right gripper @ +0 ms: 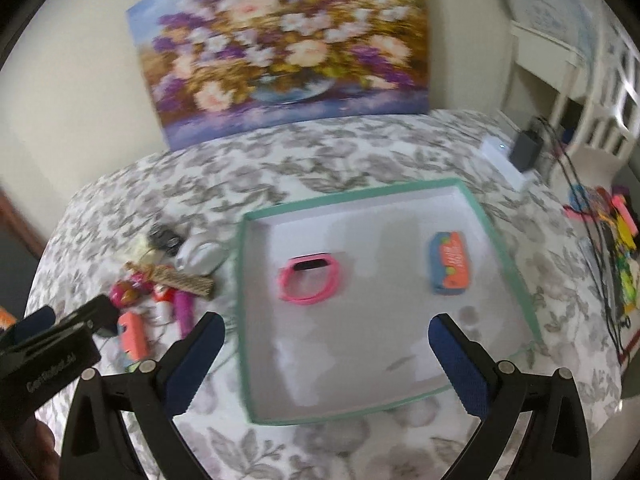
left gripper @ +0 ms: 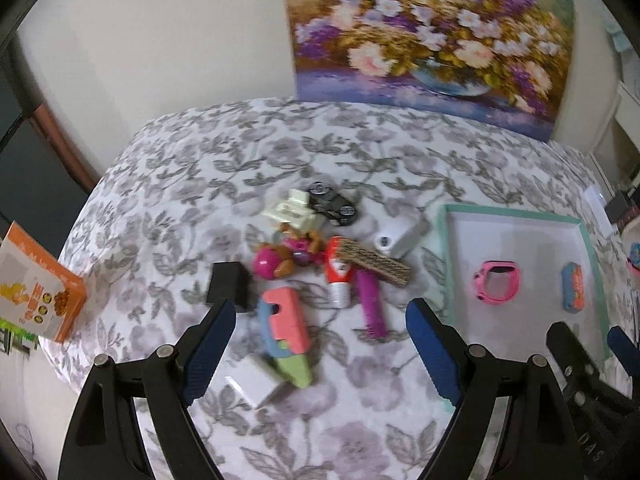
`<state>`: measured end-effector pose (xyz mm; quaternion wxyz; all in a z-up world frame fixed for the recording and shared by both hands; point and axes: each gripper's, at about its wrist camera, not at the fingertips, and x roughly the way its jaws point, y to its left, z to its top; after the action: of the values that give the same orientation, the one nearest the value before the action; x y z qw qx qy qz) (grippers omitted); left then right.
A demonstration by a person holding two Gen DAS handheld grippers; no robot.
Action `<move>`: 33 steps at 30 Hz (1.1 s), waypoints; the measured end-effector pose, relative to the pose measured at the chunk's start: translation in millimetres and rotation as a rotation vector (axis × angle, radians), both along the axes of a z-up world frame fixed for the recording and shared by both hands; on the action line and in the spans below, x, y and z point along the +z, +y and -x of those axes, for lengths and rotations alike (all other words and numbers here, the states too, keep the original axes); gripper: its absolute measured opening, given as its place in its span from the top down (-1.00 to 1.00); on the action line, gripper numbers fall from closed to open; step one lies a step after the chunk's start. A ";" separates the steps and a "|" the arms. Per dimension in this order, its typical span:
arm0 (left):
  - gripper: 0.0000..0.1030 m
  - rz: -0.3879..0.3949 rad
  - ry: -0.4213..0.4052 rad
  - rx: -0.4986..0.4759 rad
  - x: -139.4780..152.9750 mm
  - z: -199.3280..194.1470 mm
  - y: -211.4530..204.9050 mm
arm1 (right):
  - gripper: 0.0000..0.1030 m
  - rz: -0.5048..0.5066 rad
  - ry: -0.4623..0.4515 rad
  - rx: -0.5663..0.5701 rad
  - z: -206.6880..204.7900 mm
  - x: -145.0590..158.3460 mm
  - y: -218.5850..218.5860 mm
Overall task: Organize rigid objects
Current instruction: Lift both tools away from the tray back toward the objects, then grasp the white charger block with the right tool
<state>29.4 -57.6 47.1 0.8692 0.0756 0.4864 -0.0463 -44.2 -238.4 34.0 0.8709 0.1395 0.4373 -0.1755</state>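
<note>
Hard to make out: both views are motion-blurred; small items in the pile overlap, and their far edges hide one another.

Tray, teal-rimmed, white floor, on the right of the floral bedspread. Contents: pink wristband at left, blue-and-orange block at right, well apart.

Pile, left of the tray: black toy car farthest, cream piece, white box, cardboard strip, red-and-white tube, purple comb, pink ball toy, black block, pink-and-blue toy nearest, touching a white block.

Surroundings: flower painting against the far wall; orange carton at the bed's left edge.

Left gripper: tilted down above the pile, jaws wide apart, empty. Right gripper: tilted down above the tray's near half, jaws wide apart, empty.
</note>
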 end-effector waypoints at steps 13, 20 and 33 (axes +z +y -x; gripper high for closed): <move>-0.70 0.006 0.046 0.193 -17.2 -10.8 87.0 | -1.00 -0.070 0.043 0.158 -31.7 -18.9 62.1; -0.70 0.028 0.108 0.229 -36.7 -16.9 110.4 | -1.00 -0.101 0.100 0.221 -51.1 -37.1 88.9; -0.70 0.072 0.248 0.300 -84.6 -24.2 148.1 | -1.00 -0.124 0.193 0.363 -69.3 -69.0 147.7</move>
<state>53.6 90.5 -37.5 0.8021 -0.0353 0.5934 0.0575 25.2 -90.6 -35.0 0.8321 0.0946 0.5465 -0.0009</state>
